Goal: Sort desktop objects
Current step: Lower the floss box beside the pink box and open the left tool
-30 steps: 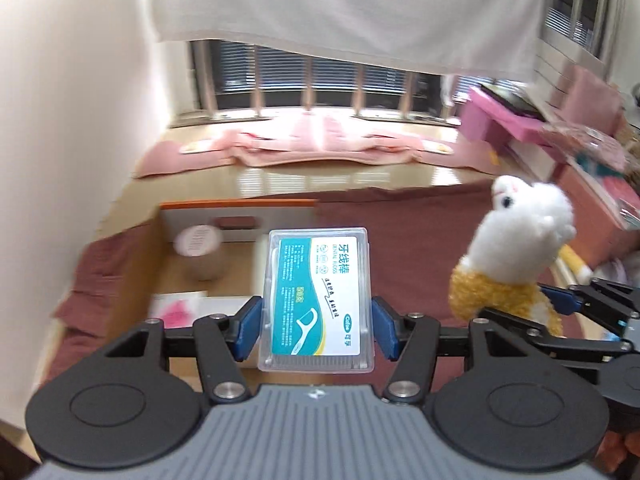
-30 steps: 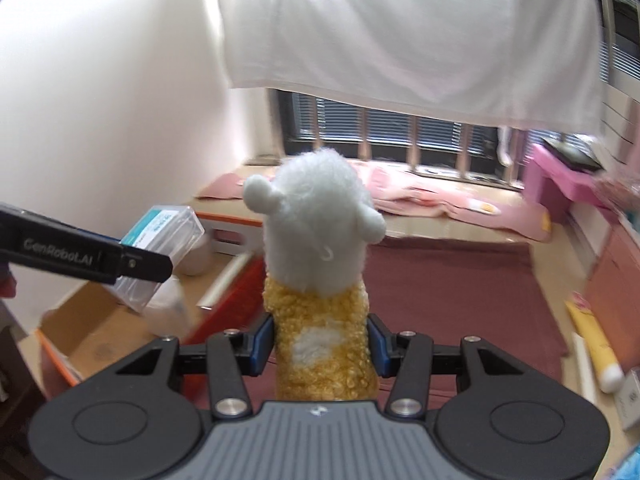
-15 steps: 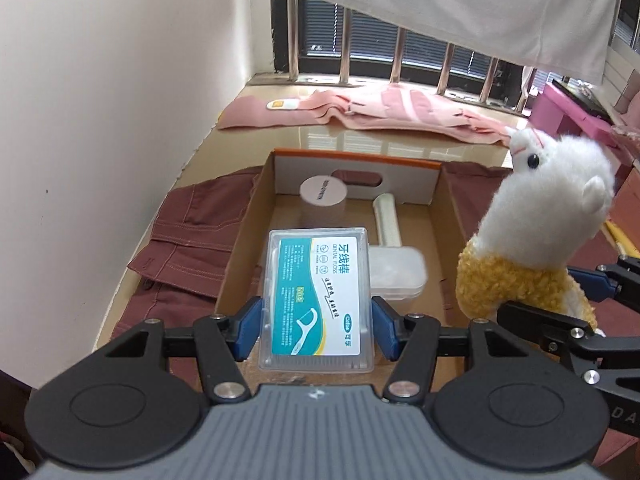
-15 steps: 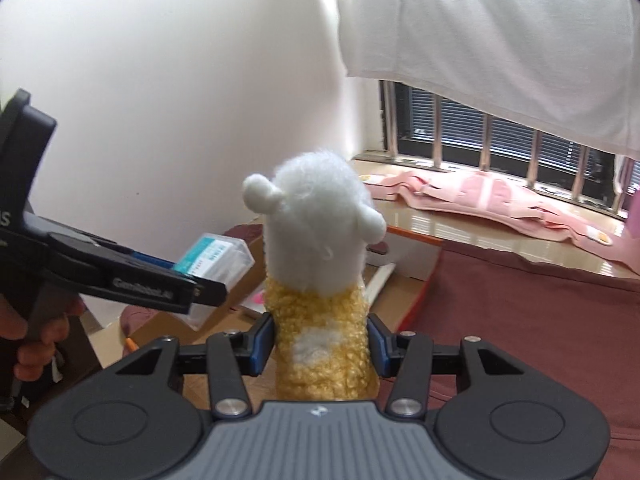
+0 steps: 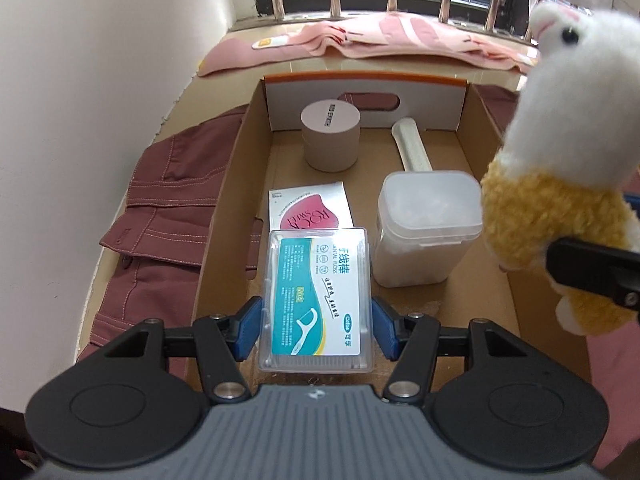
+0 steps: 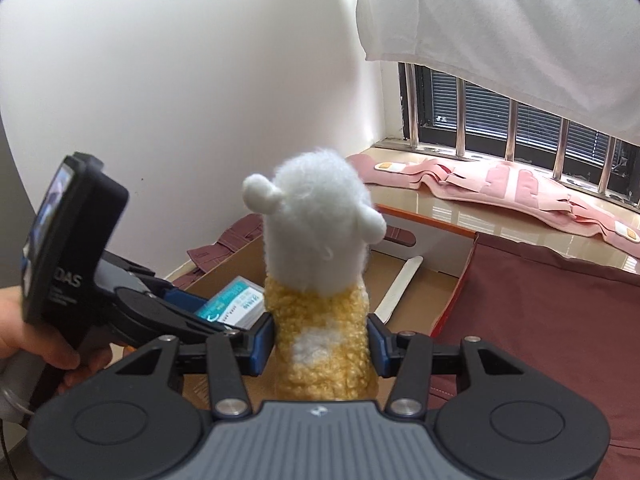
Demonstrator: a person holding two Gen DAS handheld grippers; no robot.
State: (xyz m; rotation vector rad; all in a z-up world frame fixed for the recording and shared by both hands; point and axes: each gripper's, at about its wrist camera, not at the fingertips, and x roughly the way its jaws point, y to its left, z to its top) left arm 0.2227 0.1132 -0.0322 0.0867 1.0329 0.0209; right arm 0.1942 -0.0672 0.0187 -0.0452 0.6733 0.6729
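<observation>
My left gripper [image 5: 316, 326] is shut on a clear dental floss box [image 5: 318, 300] with a teal label, held over the near part of an open cardboard box [image 5: 486, 108]. My right gripper [image 6: 320, 342] is shut on a plush alpaca [image 6: 316, 264], white head and yellow body, held upright at the box's right edge; the plush also shows in the left wrist view [image 5: 560, 152]. The floss box [image 6: 234, 308] and left gripper [image 6: 168, 312] show at the lower left of the right wrist view.
Inside the cardboard box lie a beige round tin [image 5: 330, 136], a white tube [image 5: 412, 144], a frosted plastic container [image 5: 428, 224] and a pink sachet [image 5: 308, 208]. Maroon cloth [image 5: 168, 200] lies left of the box and more [image 6: 560, 320] to the right. A white wall stands on the left.
My left gripper has moved forward and down over the cardboard box with the floss box. My right gripper has brought the plush alpaca closer to the box's right edge.
</observation>
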